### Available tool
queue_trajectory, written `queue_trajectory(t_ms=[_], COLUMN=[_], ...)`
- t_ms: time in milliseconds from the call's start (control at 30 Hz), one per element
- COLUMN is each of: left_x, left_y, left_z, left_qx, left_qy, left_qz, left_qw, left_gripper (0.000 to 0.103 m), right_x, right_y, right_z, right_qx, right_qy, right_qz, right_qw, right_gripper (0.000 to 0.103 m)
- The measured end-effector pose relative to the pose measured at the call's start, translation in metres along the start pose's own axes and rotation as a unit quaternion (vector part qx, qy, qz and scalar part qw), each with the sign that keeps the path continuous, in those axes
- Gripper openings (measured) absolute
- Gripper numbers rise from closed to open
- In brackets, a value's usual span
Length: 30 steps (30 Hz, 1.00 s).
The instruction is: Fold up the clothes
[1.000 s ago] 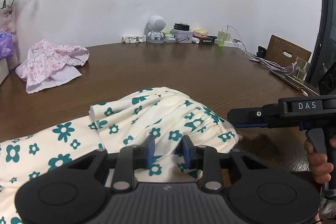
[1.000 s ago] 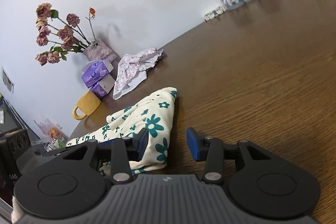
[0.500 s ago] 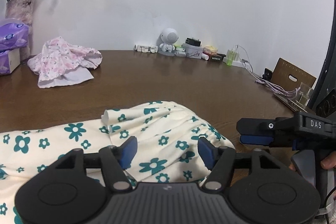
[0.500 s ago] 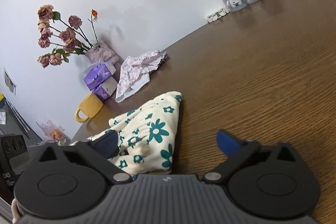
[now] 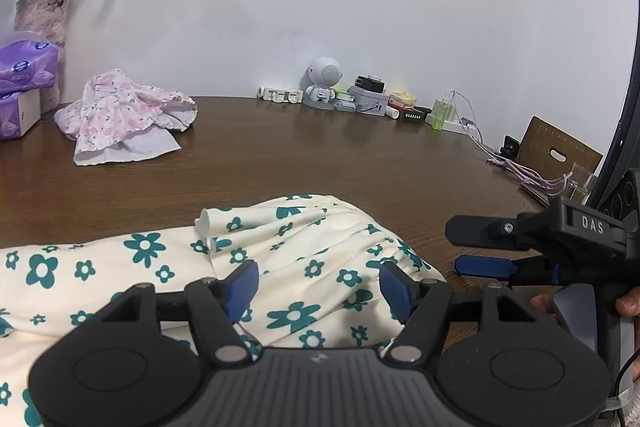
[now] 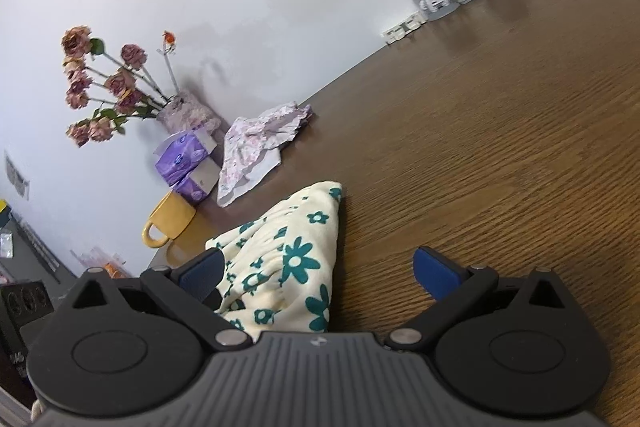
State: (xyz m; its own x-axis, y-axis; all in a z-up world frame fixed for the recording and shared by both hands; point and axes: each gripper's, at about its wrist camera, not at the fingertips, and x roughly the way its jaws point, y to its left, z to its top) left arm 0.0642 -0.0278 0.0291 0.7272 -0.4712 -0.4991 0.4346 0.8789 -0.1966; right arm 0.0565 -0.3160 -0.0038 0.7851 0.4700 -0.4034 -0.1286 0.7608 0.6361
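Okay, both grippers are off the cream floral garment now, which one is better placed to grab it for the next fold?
Probably the left gripper. Its open jaws sit over the floral garment, cloth between the pads. The right gripper, wide open, has only the garment's end edge by one finger, the other over bare table.

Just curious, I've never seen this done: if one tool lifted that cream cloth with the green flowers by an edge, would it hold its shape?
Probably not. The cloth lies in soft gathers and folds, so it looks thin and floppy and would likely droop and unfold. It seems light. Pushed across the table, it would probably bunch up rather than slide whole.
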Motion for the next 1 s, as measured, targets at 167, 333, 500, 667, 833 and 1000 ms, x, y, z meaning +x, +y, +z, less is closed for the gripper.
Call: queue_trajectory(t_ms=[167,333,500,667,833,1000], left_x=[0.006,0.016,0.017,0.017,0.016,0.016], left_y=[-0.002,0.000,0.001,0.003,0.006,0.008], left_z=[0.001,-0.004,-0.006,-0.007,-0.007,-0.006], left_qx=[0.015,0.026,0.027,0.023,0.015,0.007], left_qy=[0.006,0.028,0.031,0.030,0.029,0.029], left_qz=[0.016,0.027,0.030,0.027,0.020,0.016], left_qw=[0.9997,0.9989,0.9987,0.9989,0.9992,0.9994], left_gripper=[0.046,0.027,0.027,0.027,0.027,0.026], right_x=[0.004,0.011,0.020,0.028,0.038,0.042], right_y=[-0.001,0.000,-0.008,-0.010,-0.006,-0.005], right_z=[0.002,0.005,0.005,0.009,0.012,0.013], right_qx=[0.001,0.005,0.032,0.035,0.025,0.023], right_qy=[-0.001,0.010,0.026,0.036,0.051,0.060], right_qz=[0.000,0.007,0.010,0.028,0.032,0.043], right_qw=[1.000,1.000,0.999,0.998,0.998,0.997], right_gripper=[0.102,0.101,0.049,0.050,0.050,0.050])
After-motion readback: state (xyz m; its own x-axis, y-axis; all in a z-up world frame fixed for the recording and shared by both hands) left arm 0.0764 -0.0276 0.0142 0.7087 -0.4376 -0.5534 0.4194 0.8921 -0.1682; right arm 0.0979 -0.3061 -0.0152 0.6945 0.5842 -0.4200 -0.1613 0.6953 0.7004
